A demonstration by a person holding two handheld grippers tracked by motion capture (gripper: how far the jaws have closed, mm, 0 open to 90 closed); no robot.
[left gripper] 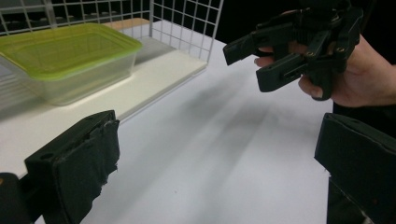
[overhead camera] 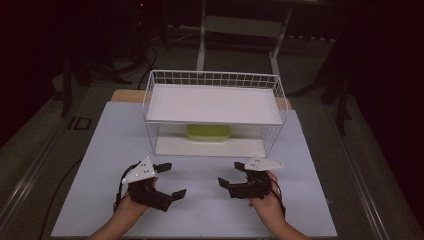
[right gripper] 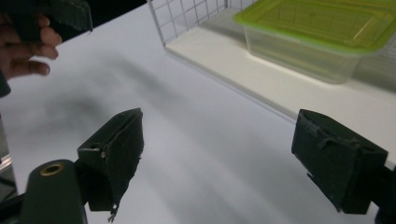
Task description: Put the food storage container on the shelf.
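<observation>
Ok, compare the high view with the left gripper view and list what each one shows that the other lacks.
High view alone: the rack's white upper shelf, both forearms, the left gripper from above, and the dark floor around the table.

Left gripper view alone: its own two black jaws close up, spread wide apart, and the container's clear walls.

Both: the green-lidded container on the wire rack's lower shelf, the white tabletop, and the right gripper, open.

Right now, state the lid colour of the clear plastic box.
Yellow-green lid; right gripper view shows it best.

Dim lab: stands (overhead camera: 67,75), floor cables (overhead camera: 150,55)
</observation>
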